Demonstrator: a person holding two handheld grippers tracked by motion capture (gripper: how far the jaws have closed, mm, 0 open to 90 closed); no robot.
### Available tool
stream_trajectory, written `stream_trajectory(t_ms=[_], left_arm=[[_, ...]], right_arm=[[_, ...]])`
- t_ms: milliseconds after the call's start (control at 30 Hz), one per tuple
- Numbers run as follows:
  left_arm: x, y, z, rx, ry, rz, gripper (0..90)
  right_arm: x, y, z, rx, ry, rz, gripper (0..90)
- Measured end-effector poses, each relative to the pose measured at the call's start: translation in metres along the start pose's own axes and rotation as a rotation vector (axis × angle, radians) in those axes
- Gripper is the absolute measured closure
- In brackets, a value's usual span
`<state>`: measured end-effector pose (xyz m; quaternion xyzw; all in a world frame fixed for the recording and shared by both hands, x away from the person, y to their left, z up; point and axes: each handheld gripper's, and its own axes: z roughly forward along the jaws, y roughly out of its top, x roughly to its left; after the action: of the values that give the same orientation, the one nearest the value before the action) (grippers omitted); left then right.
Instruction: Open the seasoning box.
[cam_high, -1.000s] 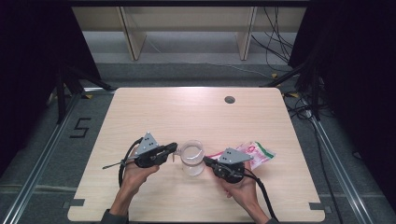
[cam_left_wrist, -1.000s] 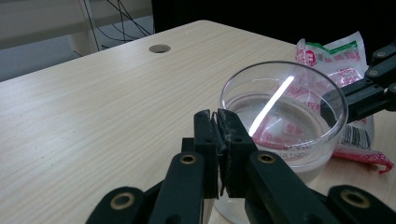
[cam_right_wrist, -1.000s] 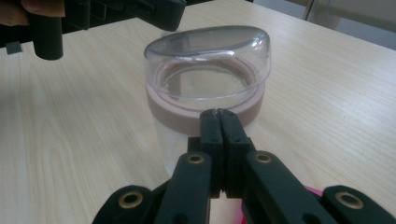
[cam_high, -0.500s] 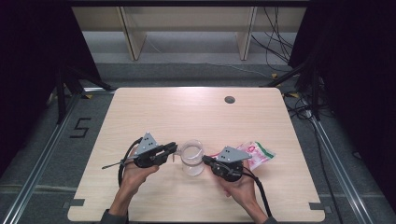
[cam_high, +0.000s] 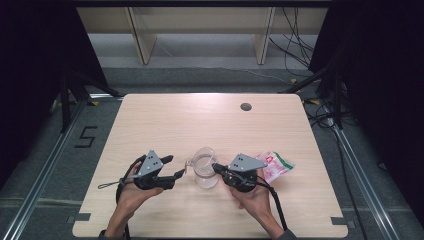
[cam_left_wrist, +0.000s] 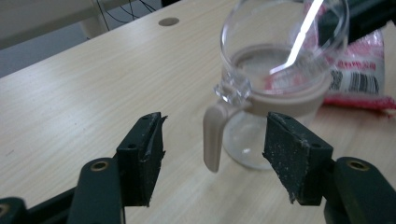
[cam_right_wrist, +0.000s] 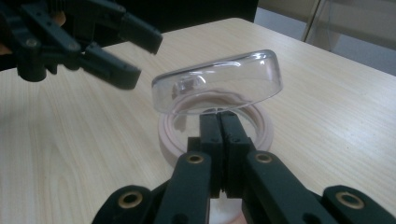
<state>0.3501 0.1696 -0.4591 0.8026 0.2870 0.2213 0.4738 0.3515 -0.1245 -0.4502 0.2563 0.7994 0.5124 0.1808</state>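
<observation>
A clear glass jar (cam_high: 205, 169) with a beige collar (cam_right_wrist: 170, 140) stands near the table's front edge. Its clear domed lid (cam_right_wrist: 219, 81) is tilted up off the collar. My right gripper (cam_right_wrist: 220, 126) is shut on the near edge of the lid, and in the high view it (cam_high: 216, 166) sits at the jar's right side. My left gripper (cam_left_wrist: 215, 156) is open. The jar's beige clasp lever (cam_left_wrist: 212, 135) hangs between its jaws, touching neither. From above, the left gripper (cam_high: 175, 167) is just left of the jar.
A pink and white packet (cam_high: 274, 165) lies flat to the right of the jar, behind the right hand. A round cable hole (cam_high: 245, 106) sits at the far side of the wooden table (cam_high: 165, 120). Shelving stands beyond the table.
</observation>
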Motion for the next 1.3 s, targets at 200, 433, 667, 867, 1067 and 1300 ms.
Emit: stream_trajectory(t_ms=[200, 433, 667, 867, 1067, 1300], left_arm=[[-0.003, -0.009, -0.003, 0.011, 0.013, -0.011, 32.7], [-0.012, -0.014, -0.006, 0.016, 0.01, 0.008, 28.4], [-0.02, -0.023, -0.004, 0.024, -0.013, 0.019, 27.4], [-0.02, -0.026, -0.007, 0.014, -0.013, -0.016, 26.8], [-0.019, -0.029, -0.011, 0.012, -0.015, -0.034, 26.4], [-0.019, -0.028, -0.009, 0.02, -0.014, -0.026, 26.1]], right_arm=[[0.007, 0.009, 0.002, -0.005, -0.006, -0.008, 90.0], [0.013, 0.015, 0.009, -0.036, -0.001, -0.05, 89.5], [0.021, 0.019, 0.015, -0.055, -0.004, -0.064, 89.1], [0.03, 0.025, 0.024, -0.048, 0.036, -0.074, 88.6], [0.038, 0.029, 0.033, -0.086, 0.045, -0.036, 87.1], [0.023, 0.036, 0.016, -0.06, 0.035, -0.001, 85.8]])
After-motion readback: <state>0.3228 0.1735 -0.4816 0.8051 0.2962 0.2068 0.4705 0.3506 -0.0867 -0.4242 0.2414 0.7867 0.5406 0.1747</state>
